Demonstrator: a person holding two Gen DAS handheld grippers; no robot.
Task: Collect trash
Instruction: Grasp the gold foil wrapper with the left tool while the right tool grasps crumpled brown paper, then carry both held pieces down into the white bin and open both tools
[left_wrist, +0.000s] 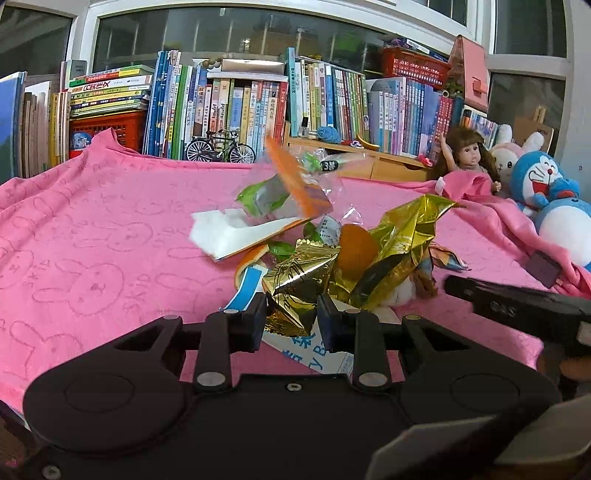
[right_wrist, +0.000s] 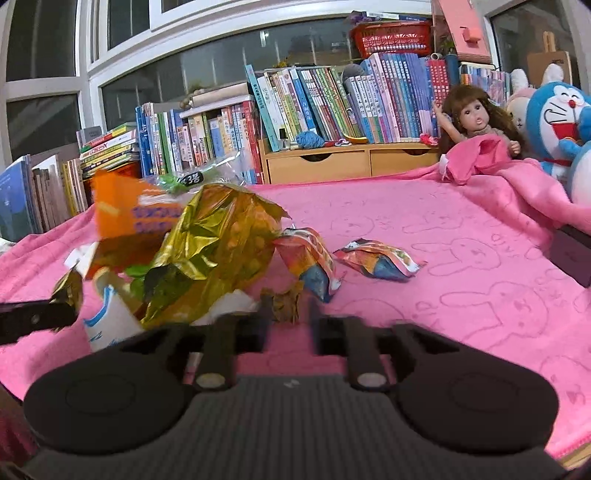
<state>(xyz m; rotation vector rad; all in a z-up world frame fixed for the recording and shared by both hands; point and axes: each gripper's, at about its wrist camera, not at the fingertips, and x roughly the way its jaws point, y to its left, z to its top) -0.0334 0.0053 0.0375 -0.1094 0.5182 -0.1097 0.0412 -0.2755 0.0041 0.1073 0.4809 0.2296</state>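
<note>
A heap of trash lies on a pink bunny-print cloth (left_wrist: 92, 240): a big gold foil bag (right_wrist: 218, 240), an orange packet (right_wrist: 125, 214), orange peel (left_wrist: 356, 254), white paper (left_wrist: 225, 236) and clear wrappers. My left gripper (left_wrist: 293, 317) is shut on a crumpled gold wrapper (left_wrist: 295, 295) at the heap's near edge. My right gripper (right_wrist: 290, 317) stands open at the heap's right side. A small brown crumpled wrapper (right_wrist: 285, 304) sits loose between its tips. Two colourful snack packets (right_wrist: 310, 258) (right_wrist: 376, 258) lie just beyond it.
A doll (right_wrist: 476, 122) and a blue plush toy (right_wrist: 557, 125) sit at the cloth's far right, with a dark box (right_wrist: 572, 254) near them. Rows of books (left_wrist: 240, 103), a wooden drawer unit (right_wrist: 351, 162) and a model bicycle (left_wrist: 219, 147) line the back.
</note>
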